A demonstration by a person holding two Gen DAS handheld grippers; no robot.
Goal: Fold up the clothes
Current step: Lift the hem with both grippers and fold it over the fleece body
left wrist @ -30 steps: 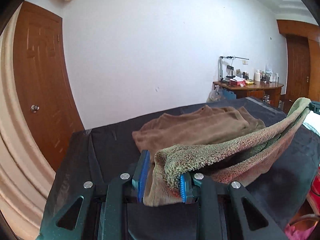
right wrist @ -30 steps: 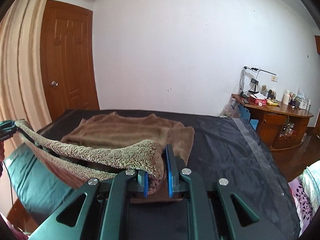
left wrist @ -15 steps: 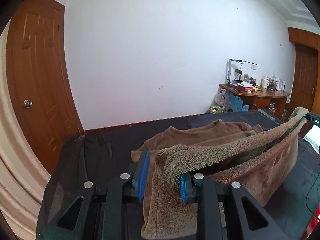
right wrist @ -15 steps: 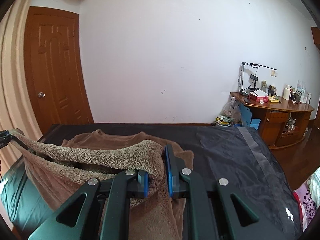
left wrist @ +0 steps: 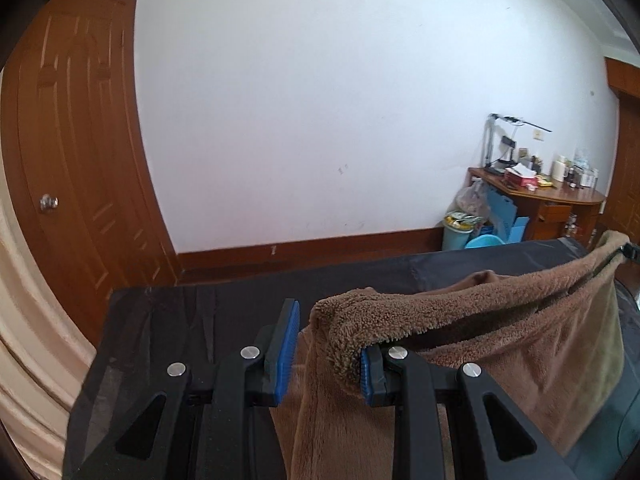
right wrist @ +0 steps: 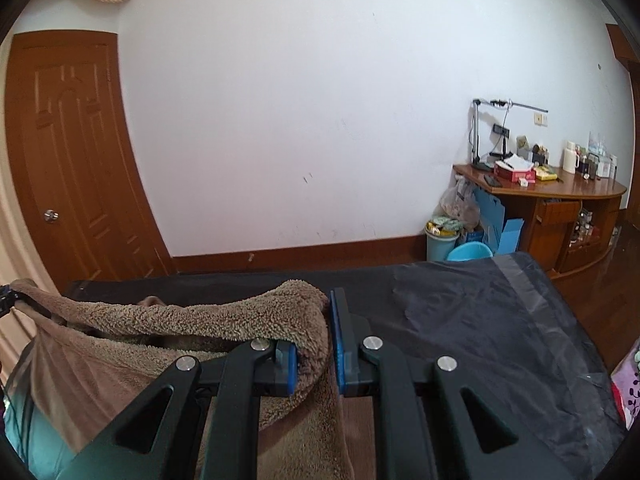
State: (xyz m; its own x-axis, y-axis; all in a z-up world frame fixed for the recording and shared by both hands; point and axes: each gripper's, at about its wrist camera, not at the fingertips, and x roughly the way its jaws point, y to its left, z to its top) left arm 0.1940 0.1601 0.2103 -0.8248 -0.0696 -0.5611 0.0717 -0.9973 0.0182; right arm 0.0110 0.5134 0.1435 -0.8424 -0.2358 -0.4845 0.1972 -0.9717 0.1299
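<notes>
Fleece, a brown fuzzy garment [left wrist: 500, 344], hangs stretched between the left gripper [left wrist: 328, 350] and right gripper [right wrist: 316, 354], each clamped on a top corner, its lower part cut off behind the black fingers. Beneath it lies the black cloth-covered table [right wrist: 480, 312]. Beyond the table stand a white wall [right wrist: 300, 100], brown wooden door [right wrist: 76, 152] and cluttered wooden desk [right wrist: 560, 200], its small items unreadable.

Garment [left wrist: 500, 332]: brown fleece cloth, shaggy pile on one face, shorter and smoother on the other. Left gripper [left wrist: 328, 350] and right gripper [right wrist: 316, 348]: matt black plastic fingers, ribbed blue pads, bright metal screw heads. Table cover [right wrist: 480, 320]: dark, thin sheet, slightly sheeny, wrinkled. Door [left wrist: 72, 160] and desk [right wrist: 560, 196]: varnished, glossy wood. Wall [left wrist: 320, 100]: matt white paint.
</notes>
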